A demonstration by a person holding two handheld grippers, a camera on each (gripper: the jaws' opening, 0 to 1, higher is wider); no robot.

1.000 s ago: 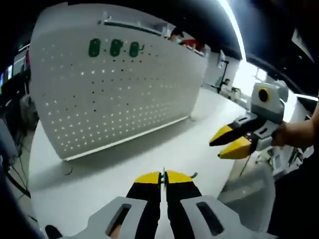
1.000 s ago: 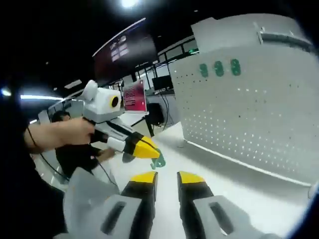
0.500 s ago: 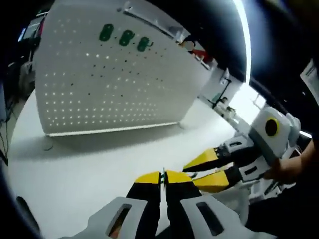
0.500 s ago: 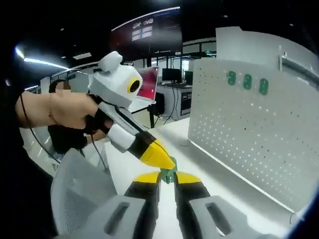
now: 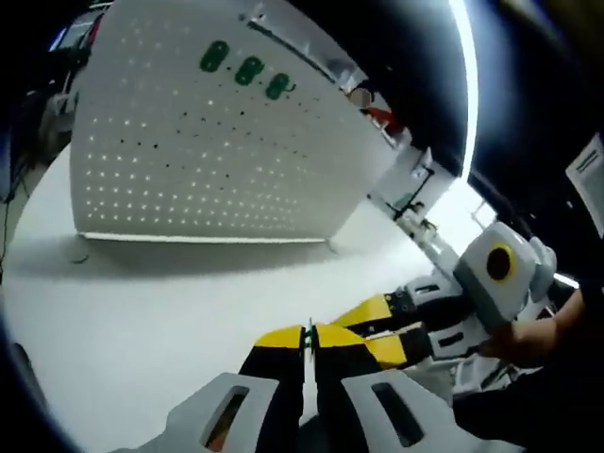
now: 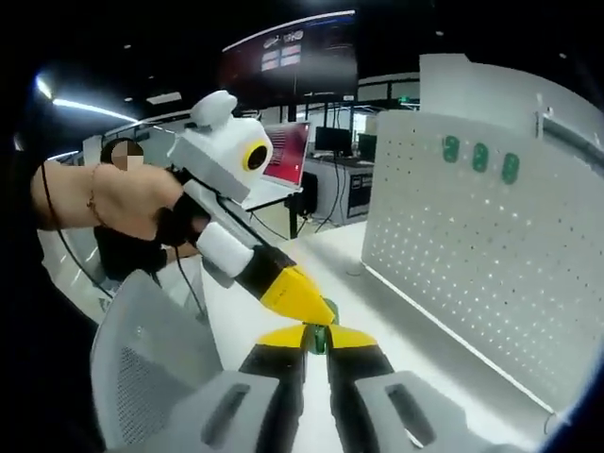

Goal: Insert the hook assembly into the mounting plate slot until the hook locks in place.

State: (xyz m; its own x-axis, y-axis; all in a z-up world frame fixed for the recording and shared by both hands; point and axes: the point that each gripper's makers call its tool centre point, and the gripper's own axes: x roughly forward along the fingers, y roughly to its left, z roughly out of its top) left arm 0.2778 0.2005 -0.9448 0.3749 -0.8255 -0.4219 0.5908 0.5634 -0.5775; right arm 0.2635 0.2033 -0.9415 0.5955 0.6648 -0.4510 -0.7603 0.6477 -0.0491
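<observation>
Left gripper view: the left tool (image 5: 309, 332) rises from the bottom centre with its yellow tips together, pinching a thin sliver of the green hook assembly (image 5: 309, 329) between them. The right tool (image 5: 377, 330) enters from the lower right, its tips reaching in just beside the left tool's tips. The white perforated mounting plate (image 5: 217, 160) stands upright across the upper left of the frame, well apart from both tools, with three green hooks (image 5: 247, 71) hung in a row near its top. The white surface (image 5: 142, 302) spreads beneath.

Right gripper view: the right tool (image 6: 316, 337) at bottom centre has its tips drawn in on the small green hook assembly (image 6: 322, 335), while the left tool (image 6: 307, 300) slants down from the upper left, held by a hand (image 6: 142, 203), its tips on the same piece. The mounting plate (image 6: 491, 264) fills the right of the frame, and a grey chair back (image 6: 142, 377) sits at lower left.

The step in hand looks like a handover or shared grip of the hook, not yet insertion. Next, one tool must let go, and the other carry the hook to a free slot on the plate, hook end first.
</observation>
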